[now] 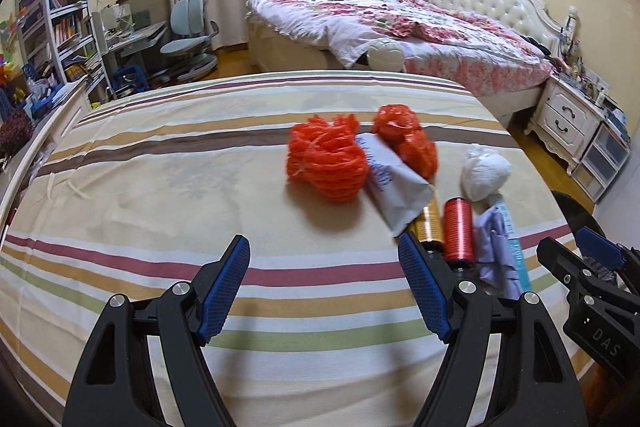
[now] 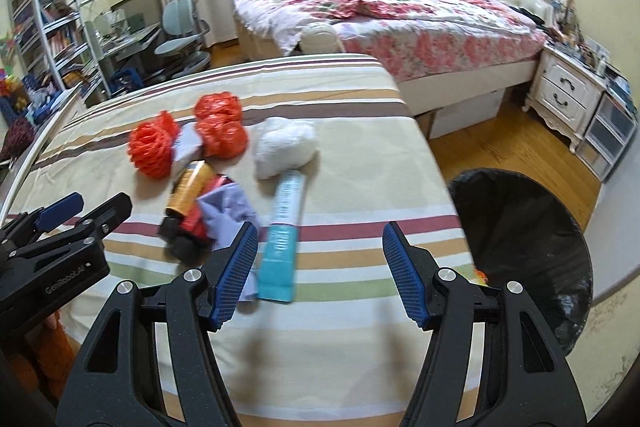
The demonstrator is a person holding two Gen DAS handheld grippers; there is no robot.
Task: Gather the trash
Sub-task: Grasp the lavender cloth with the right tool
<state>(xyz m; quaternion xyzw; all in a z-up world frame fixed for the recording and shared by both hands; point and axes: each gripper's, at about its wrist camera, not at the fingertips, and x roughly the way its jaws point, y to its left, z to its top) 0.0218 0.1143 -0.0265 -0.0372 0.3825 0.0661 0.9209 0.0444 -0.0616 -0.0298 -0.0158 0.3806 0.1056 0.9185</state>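
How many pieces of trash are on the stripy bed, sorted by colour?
Orange: 2, net bundle, plastic bag
White: 1, wad
Grey: 1, paper packet
Gold: 1, bottle
Red: 1, bottle
Lilac: 1, cloth
Teal: 1, tube
Total: 8

On striped sheet (image 2: 340,347): 2 orange net/bag bundles (image 2: 154,147) (image 2: 220,131); 1 white wad (image 2: 284,145); 1 teal tube (image 2: 282,239); 2 metallic cylinders, gold (image 2: 192,189) and red (image 1: 459,229). Bin (image 2: 532,227): 1.

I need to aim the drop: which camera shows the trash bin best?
The right wrist view: the black-lined trash bin sits on the floor beside the striped bed, its opening showing. The left wrist view catches only a dark sliver of it.
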